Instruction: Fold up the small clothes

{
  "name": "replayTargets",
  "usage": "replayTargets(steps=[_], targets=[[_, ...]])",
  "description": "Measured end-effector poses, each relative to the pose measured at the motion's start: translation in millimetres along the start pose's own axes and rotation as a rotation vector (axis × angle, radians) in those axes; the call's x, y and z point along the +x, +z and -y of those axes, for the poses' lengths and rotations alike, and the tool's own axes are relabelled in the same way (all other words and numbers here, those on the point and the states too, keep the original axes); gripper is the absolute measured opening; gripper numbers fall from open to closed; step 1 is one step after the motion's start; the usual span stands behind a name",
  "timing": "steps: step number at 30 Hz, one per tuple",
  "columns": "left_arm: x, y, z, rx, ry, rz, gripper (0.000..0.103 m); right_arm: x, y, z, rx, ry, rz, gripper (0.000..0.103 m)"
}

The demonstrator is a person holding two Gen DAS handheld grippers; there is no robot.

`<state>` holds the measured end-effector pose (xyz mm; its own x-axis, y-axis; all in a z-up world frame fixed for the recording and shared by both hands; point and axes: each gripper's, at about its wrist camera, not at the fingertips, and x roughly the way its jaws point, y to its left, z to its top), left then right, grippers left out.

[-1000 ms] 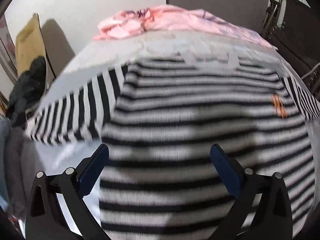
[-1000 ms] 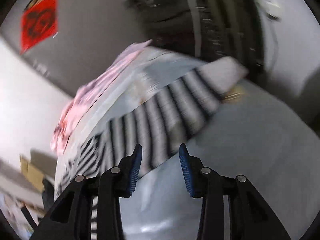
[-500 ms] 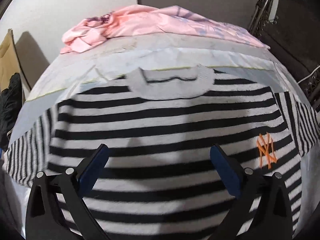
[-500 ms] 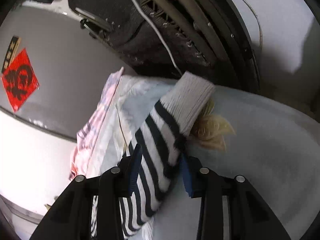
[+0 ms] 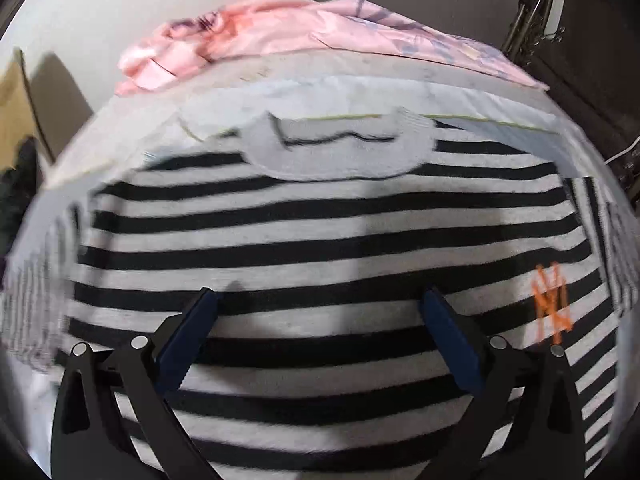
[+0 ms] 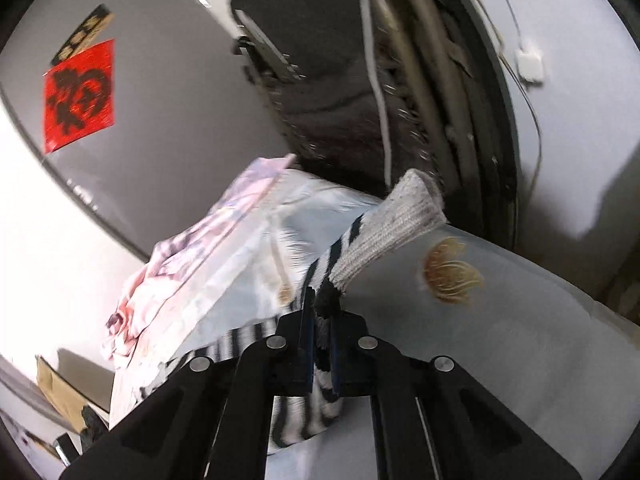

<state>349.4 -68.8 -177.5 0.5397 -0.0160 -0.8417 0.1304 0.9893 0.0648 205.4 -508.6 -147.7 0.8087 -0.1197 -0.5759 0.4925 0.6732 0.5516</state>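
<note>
My right claw (image 6: 320, 344) clamps the striped sweater's sleeve (image 6: 384, 240) below its cuff; soft knit, droops; left claw (image 5: 320, 340) spread apart.

1. The left wrist camera sat behind the left gripper (image 5: 318, 312) and looked steeply down, close over the striped sweater (image 5: 320, 248), with the pink cloth (image 5: 280, 36) and wall beyond.
2. The right wrist camera rode behind the right gripper (image 6: 322, 320), tilted sideways, aimed less steeply past a striped sleeve (image 6: 384, 232) towards a dark rack (image 6: 360, 80).
3. Both views shared the sweater, the pale sheet (image 6: 520, 340) and, probably, the pink cloth, though blur smeared the edges.
</note>
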Motion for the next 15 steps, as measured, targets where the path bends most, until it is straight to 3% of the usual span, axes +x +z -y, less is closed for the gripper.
replayTargets(steps=[3, 6, 10, 15], targets=[[-23.3, -2.5, -19.0, 0.007, 0.032, 0.062, 0.099, -7.9, -3.6, -20.3, -0.026, 0.026, 0.003, 0.006], [-28.5, -4.9, -47.9, -0.028, 0.061, 0.069, 0.099, -13.2, -8.0, -40.6, -0.063, 0.037, 0.006, 0.006], [-14.7, -17.9, -86.1, -0.128, 0.048, 0.006, 0.099, -20.6, -14.9, -59.6, -0.085, 0.059, 0.003, 0.006], [-1.9, -30.8, -105.0, -0.187, 0.016, -0.031, 0.099, -25.4, -23.3, -85.0, -0.116, 0.082, -0.004, 0.006]])
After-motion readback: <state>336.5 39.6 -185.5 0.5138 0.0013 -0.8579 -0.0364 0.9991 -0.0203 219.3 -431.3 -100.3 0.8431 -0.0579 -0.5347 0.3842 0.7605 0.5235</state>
